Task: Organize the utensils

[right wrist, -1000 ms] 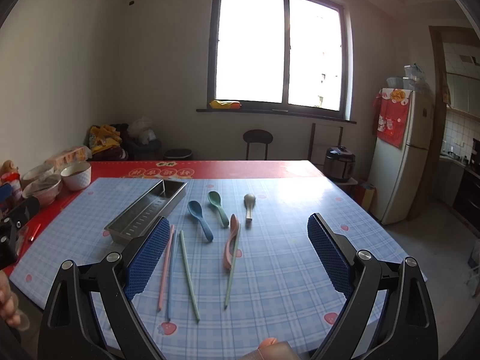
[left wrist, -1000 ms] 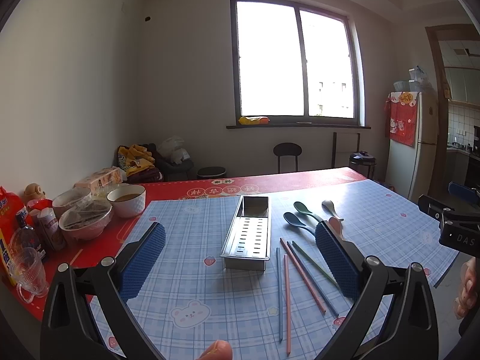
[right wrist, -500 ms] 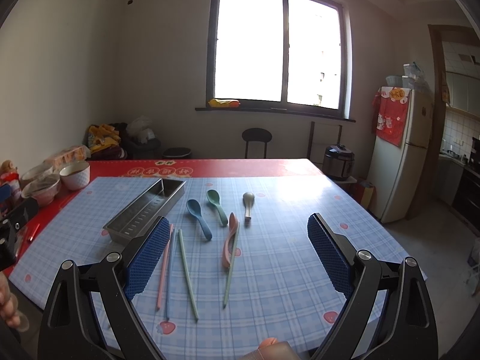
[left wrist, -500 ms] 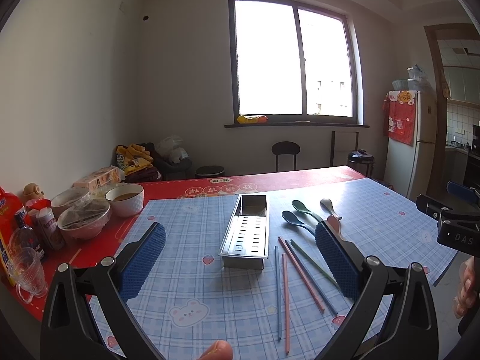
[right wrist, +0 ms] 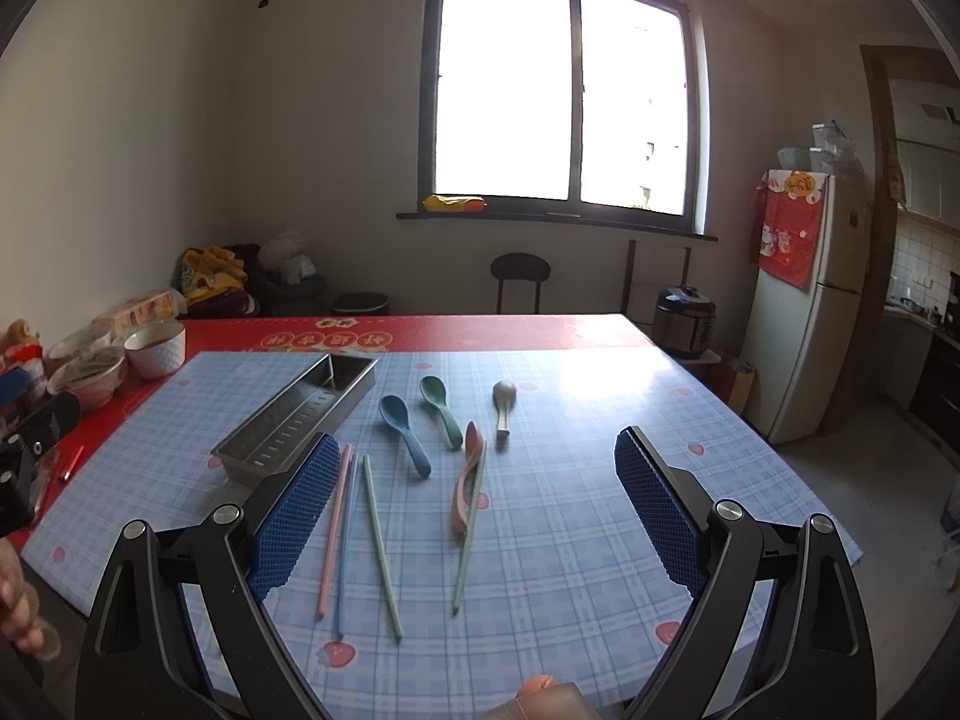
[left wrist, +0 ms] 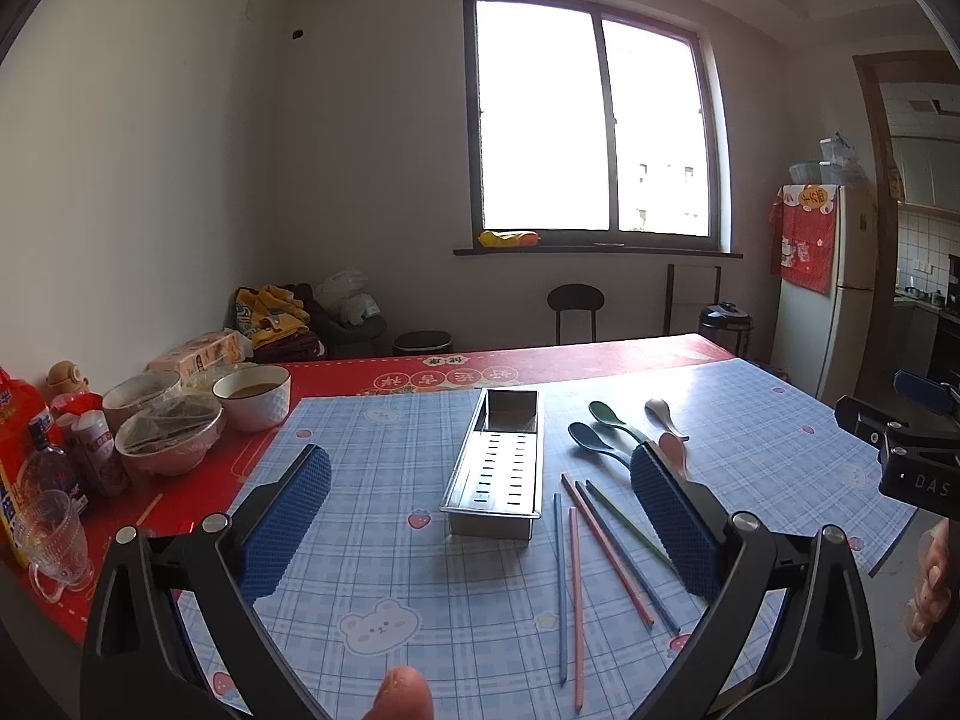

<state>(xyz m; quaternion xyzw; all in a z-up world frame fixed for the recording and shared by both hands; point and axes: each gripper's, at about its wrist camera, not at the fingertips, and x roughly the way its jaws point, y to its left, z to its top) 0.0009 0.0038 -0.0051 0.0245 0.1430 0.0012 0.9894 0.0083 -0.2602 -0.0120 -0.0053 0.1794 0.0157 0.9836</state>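
Steel tray (left wrist: 498,468) drew slightly nearer; both claws, left claw (left wrist: 480,516) and right claw (right wrist: 477,498), stayed spread, pinching nothing. Chopsticks (right wrist: 378,546) and spoons (right wrist: 403,433) lay untouched on the counter (right wrist: 570,528); sorting seemingly not begun.

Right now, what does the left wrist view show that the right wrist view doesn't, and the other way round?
Only the left wrist view shows the glass mug and bottles at the table's left edge. Only the right wrist view shows the pink spoon whole, lying against a green chopstick; in the left view it hides behind the tongs. Both show the empty metal tray, the blue spoon, green spoon and grey spoon.
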